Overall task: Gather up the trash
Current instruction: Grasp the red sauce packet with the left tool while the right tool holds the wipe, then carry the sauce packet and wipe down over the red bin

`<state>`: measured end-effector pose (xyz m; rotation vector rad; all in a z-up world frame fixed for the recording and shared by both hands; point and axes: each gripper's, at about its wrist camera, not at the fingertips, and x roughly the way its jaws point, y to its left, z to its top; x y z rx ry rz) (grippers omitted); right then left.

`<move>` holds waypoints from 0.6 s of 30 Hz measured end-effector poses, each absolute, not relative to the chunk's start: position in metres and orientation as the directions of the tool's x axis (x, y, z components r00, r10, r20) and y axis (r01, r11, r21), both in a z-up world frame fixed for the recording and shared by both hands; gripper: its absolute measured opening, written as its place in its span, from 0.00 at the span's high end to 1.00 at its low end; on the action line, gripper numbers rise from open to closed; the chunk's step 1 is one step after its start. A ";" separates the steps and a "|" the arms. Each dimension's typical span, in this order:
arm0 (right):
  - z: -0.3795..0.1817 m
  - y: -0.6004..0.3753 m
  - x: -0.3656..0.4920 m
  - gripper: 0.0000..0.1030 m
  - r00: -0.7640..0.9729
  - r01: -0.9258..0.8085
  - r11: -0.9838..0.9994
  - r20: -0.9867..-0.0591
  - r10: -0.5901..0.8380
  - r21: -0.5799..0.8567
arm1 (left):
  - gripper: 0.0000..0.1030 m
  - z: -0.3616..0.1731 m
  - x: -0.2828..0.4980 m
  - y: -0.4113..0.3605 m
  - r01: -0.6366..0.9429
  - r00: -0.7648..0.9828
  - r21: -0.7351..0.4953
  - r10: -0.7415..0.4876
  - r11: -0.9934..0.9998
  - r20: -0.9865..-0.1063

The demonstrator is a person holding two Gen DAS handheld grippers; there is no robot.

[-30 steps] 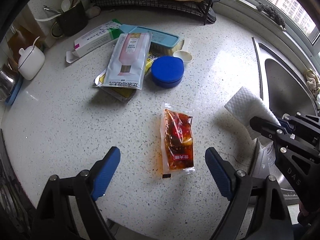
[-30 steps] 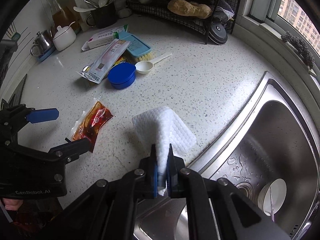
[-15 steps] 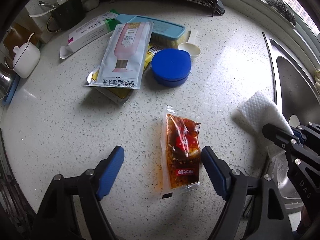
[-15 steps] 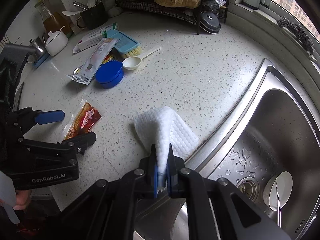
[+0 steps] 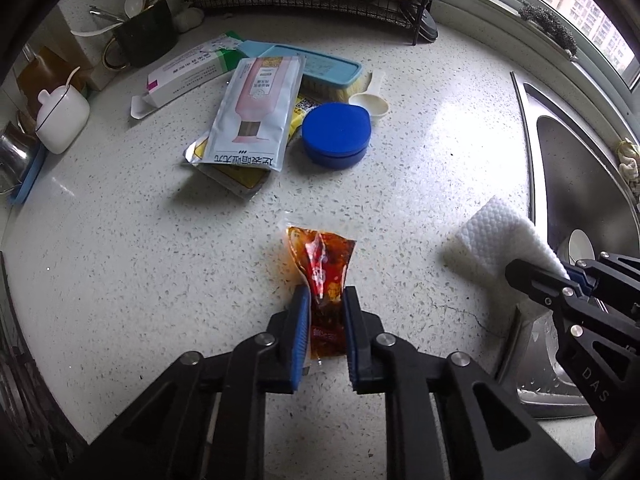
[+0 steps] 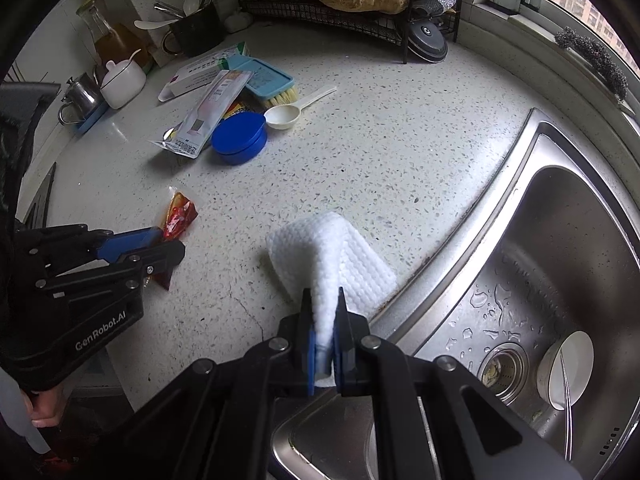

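Left gripper (image 5: 324, 300) now clamped on sauce packet (image 5: 322, 268), packet crumpled between pads

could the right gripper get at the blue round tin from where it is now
Probably not yet. The right hand-held gripper is shut on the white cloth near the sink, so its jaws are occupied. The counter between it and the blue round tin looks bare.
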<state>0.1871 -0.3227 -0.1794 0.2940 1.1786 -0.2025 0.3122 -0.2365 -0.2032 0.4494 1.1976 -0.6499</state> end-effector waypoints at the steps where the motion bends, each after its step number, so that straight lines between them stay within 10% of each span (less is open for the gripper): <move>1: -0.178 -0.320 0.187 0.94 0.373 0.302 0.946 -0.928 -0.001 0.120 | 0.88 -0.202 0.310 -0.232 0.673 0.215 -0.026 -0.229 0.739 -0.950; 18: -0.153 -0.207 0.168 0.94 0.415 0.086 0.984 -0.904 0.105 0.154 | 0.89 -0.165 0.252 -0.091 0.506 0.305 -0.028 -0.210 0.862 -0.929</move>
